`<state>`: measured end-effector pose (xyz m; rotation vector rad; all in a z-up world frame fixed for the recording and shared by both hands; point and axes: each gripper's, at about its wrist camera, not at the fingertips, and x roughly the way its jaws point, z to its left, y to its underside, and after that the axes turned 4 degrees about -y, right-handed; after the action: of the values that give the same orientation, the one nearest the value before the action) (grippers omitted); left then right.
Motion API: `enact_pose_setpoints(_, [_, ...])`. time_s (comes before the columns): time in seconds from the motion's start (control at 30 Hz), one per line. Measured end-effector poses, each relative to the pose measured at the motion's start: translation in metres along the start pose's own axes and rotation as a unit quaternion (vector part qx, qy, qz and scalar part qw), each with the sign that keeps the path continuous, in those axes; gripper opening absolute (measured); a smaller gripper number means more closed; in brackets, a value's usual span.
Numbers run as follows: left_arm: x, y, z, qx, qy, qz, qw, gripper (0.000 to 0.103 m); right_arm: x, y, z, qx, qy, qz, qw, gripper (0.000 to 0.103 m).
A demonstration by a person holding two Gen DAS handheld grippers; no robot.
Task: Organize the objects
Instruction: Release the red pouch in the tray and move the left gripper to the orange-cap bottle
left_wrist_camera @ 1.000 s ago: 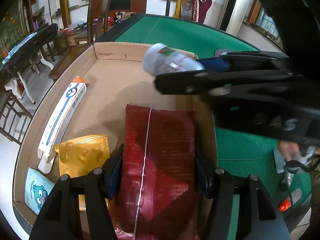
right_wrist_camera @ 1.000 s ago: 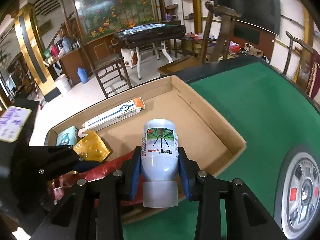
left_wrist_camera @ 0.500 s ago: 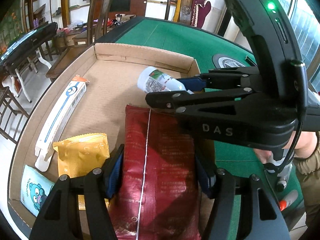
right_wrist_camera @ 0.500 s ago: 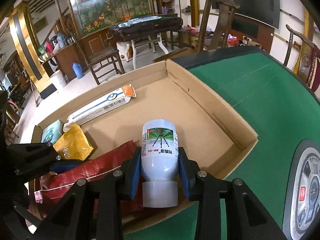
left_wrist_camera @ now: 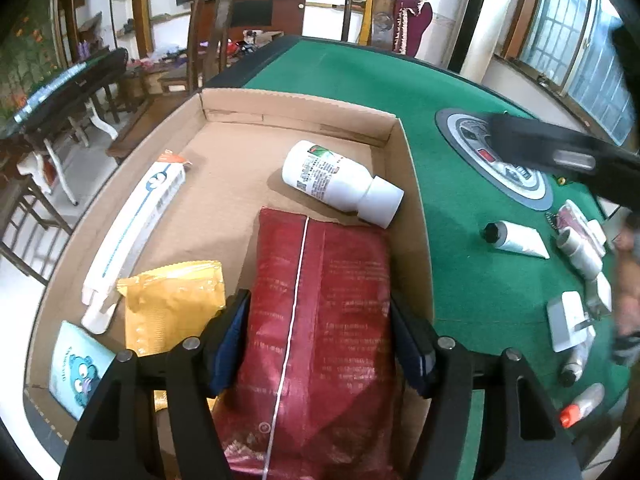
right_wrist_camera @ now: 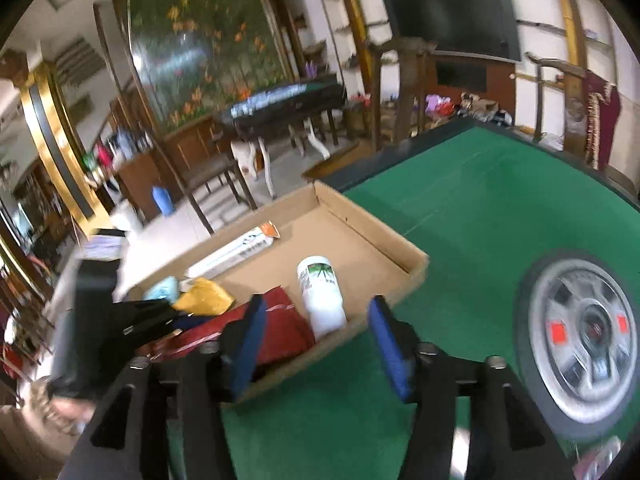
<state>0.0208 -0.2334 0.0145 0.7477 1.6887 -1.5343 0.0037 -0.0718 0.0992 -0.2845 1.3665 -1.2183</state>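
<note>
White bottle (left_wrist_camera: 340, 184) lies near the box wall (left_wrist_camera: 412, 184); right tongs (right_wrist_camera: 316, 336) just opened, empty; left tongs (left_wrist_camera: 320, 336) grip red bag (left_wrist_camera: 320, 300).

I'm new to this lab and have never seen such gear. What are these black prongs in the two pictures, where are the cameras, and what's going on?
There is no robot here: a person holds a hand tool with two fingers in each hand, and a wide-angle camera on each tool looks forward along its fingers. One picture is from the left gripper, the other from the right gripper.

On a green table sits a shallow cardboard box. In it lie a white bottle on its side, a long white carton, a yellow packet and a small blue packet.

The left gripper's pads sit against a red bag whose far end lies in the box. The right gripper's jaws have just been opening; nothing is between them, and the bottle lies in the box beyond.

More small items wait on the table beside the box.
</note>
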Motion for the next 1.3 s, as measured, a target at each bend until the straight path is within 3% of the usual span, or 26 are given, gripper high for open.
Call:
enact_pose_setpoints(0.1, [-0.005,0.002,-0.007,0.01,-0.029,-0.01,0.9995,0.067,-0.054,0.025,-0.003,0.015,0.0,-0.048,0.999,0.092])
enact_pose_setpoints(0.2, [-0.014,0.005,-0.011,0.015,-0.05,-0.019,0.9984,0.068,-0.098,0.055,-0.011,0.047,0.004,-0.087,0.995,0.102])
enact_pose_setpoints(0.4, [-0.041,0.008,-0.023,0.019,-0.07,-0.058,0.9957,0.072,-0.137,0.099,-0.042,0.107,0.014,-0.126,0.986,0.103])
enact_pose_setpoints(0.53, [-0.064,0.014,-0.033,0.016,-0.082,-0.088,0.9927,0.08,-0.144,0.105,-0.066,0.163,0.016,-0.117,0.98,0.103])
enact_pose_setpoints(0.6, [-0.074,0.02,-0.039,0.009,-0.068,-0.097,0.993,0.083,-0.153,0.107,-0.071,0.178,0.011,-0.124,0.976,0.103])
enact_pose_setpoints(0.73, [-0.088,0.039,-0.061,0.013,0.009,-0.103,0.9946,0.089,-0.169,0.116,-0.076,0.185,0.008,-0.129,0.974,0.103])
enact_pose_setpoints(0.87, [-0.086,0.05,-0.092,0.043,0.086,-0.072,0.9927,0.09,-0.173,0.129,-0.085,0.199,0.017,-0.119,0.972,0.103])
enact_pose_setpoints(1.0, [-0.077,0.062,-0.129,0.089,0.157,-0.038,0.9829,0.09,-0.175,0.135,-0.095,0.219,0.026,-0.113,0.969,0.103])
enact_pose_setpoints(1.17, [-0.074,0.086,-0.172,0.202,0.17,-0.019,0.9642,0.09,-0.176,0.136,-0.099,0.23,0.028,-0.115,0.966,0.103])
enact_pose_setpoints(1.3, [-0.079,0.098,-0.186,0.25,0.178,-0.025,0.9514,0.09,-0.175,0.136,-0.099,0.228,0.033,-0.115,0.966,0.103])
